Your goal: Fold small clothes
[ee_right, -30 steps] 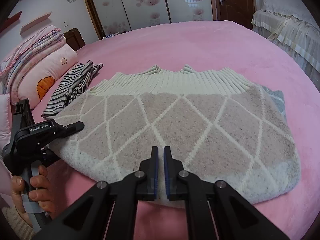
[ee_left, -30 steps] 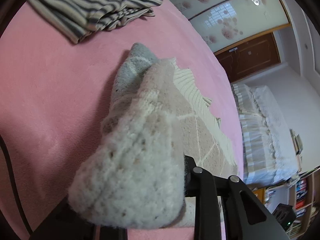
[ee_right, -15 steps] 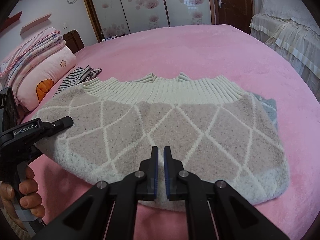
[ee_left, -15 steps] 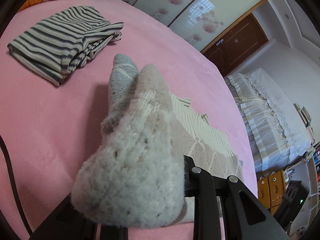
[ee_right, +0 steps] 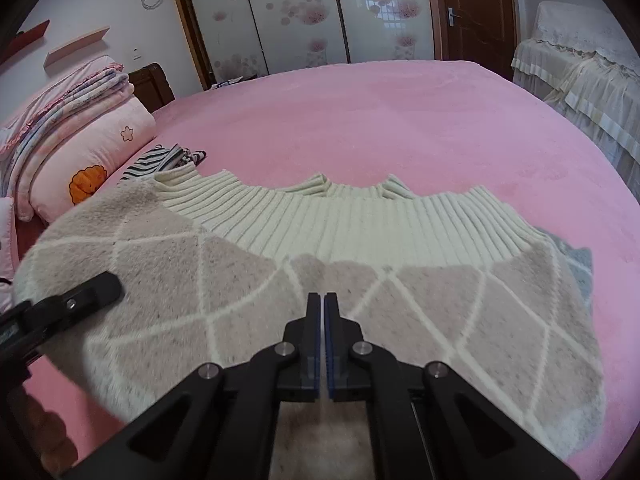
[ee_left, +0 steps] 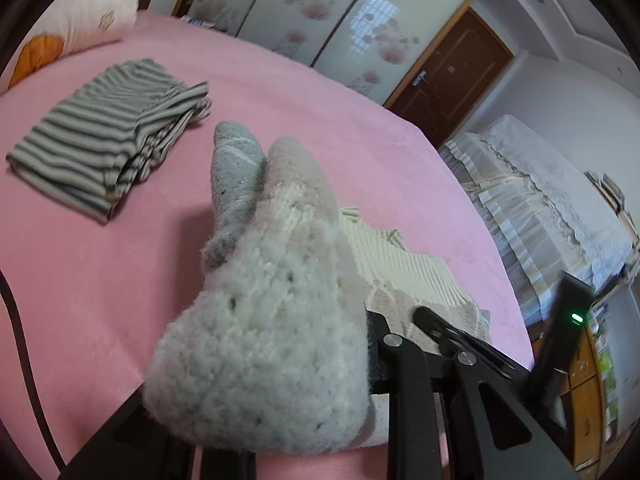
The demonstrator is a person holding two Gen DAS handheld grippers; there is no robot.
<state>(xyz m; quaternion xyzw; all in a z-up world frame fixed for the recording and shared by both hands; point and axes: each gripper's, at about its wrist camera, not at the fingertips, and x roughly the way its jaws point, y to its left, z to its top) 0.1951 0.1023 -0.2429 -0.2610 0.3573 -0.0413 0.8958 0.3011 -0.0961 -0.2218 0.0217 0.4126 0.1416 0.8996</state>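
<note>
A small fluffy knit sweater [ee_right: 360,288], beige with white diamond lines and a cream ribbed hem, lies on the pink bed. My left gripper [ee_right: 86,298] is shut on its left edge and holds that side lifted over the rest. In the left wrist view the held sweater edge [ee_left: 276,320] bunches over the jaws and hides the fingertips. My right gripper [ee_right: 323,304] is shut, its tips resting on the near middle of the sweater; whether cloth is pinched cannot be told.
A folded striped garment [ee_left: 100,136] lies on the pink bedspread [ee_right: 400,120] at the far left. A pillow and stacked quilts [ee_right: 80,128] sit by the headboard. A cloth-covered piece of furniture [ee_right: 580,72] stands right of the bed.
My left gripper has lifted the sweater's left edge higher and carried it rightward over the body. My right gripper has moved forward onto the sweater's middle, staying shut.
</note>
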